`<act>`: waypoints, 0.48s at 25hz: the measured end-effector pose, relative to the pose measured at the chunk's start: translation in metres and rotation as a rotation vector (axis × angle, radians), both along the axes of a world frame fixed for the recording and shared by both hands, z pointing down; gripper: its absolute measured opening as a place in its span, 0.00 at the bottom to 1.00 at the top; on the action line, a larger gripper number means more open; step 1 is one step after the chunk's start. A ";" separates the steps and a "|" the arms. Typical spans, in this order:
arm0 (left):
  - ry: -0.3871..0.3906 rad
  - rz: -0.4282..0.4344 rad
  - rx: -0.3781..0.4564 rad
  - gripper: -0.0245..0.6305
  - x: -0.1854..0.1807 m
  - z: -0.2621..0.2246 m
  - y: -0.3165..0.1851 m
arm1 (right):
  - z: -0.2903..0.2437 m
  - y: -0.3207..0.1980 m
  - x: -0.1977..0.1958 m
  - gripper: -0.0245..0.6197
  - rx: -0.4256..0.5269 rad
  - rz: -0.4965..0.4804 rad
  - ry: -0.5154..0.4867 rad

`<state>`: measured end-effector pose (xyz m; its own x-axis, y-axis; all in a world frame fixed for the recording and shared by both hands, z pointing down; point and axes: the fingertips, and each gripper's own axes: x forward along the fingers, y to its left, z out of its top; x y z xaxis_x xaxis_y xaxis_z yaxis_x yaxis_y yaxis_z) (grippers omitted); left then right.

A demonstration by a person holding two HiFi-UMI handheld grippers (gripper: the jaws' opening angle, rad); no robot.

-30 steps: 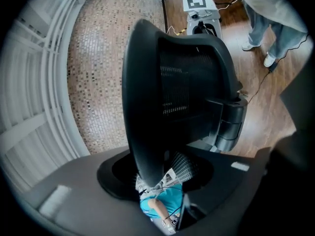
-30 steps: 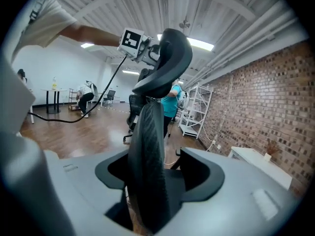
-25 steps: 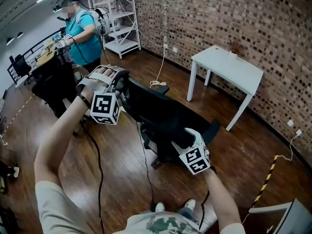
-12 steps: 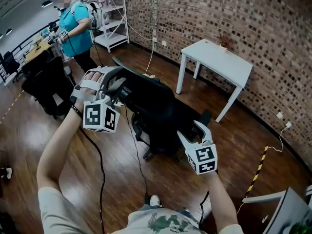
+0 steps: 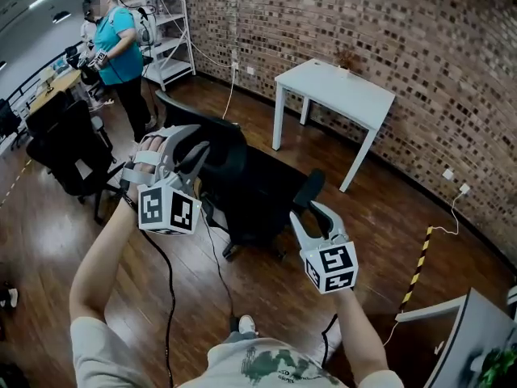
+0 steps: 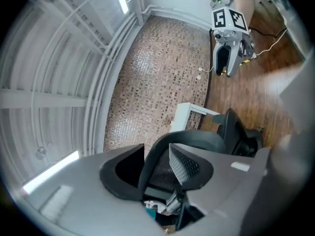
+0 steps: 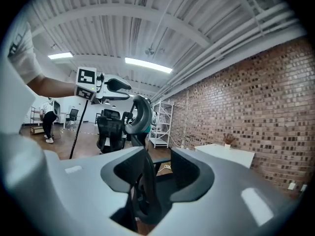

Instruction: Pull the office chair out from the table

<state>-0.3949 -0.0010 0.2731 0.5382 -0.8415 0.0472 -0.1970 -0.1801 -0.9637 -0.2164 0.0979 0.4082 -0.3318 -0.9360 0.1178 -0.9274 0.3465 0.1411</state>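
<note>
As right claw (image 5: 309, 214) closes round office chair (image 5: 258, 188), left claw (image 5: 196, 145) grips

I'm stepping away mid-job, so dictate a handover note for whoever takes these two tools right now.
Left tool: shut on the office chair at its back rim.
Right tool: jaws closing round the chair's dark frame, not pressing yet.
The chair stands on the wood floor, apart from the white table.
Done: the chair is out from the table.
Left: probably only to let go, or finish the right grip for more pull.
</note>
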 end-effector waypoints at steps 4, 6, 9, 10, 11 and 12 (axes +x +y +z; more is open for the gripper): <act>0.081 0.056 -0.071 0.30 0.046 0.009 0.040 | -0.011 0.035 0.027 0.18 0.040 0.035 -0.040; 0.164 0.087 -0.140 0.29 0.065 0.015 0.062 | -0.017 0.055 0.034 0.13 0.057 0.048 -0.062; 0.302 0.141 -0.291 0.25 0.089 0.032 0.100 | -0.024 0.085 0.041 0.10 0.091 0.061 -0.095; 0.339 0.158 -0.334 0.22 0.097 0.039 0.113 | -0.027 0.096 0.042 0.09 0.107 0.062 -0.106; 0.369 0.173 -0.368 0.21 0.105 0.046 0.125 | -0.029 0.106 0.044 0.07 0.121 0.064 -0.116; 0.394 0.185 -0.395 0.20 0.113 0.052 0.137 | -0.031 0.115 0.047 0.06 0.135 0.065 -0.126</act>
<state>-0.2817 0.1365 0.3251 0.7152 -0.6911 0.1044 -0.4577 -0.5760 -0.6773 -0.1696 0.2130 0.3767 -0.2743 -0.9604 -0.0490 -0.9605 0.2711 0.0631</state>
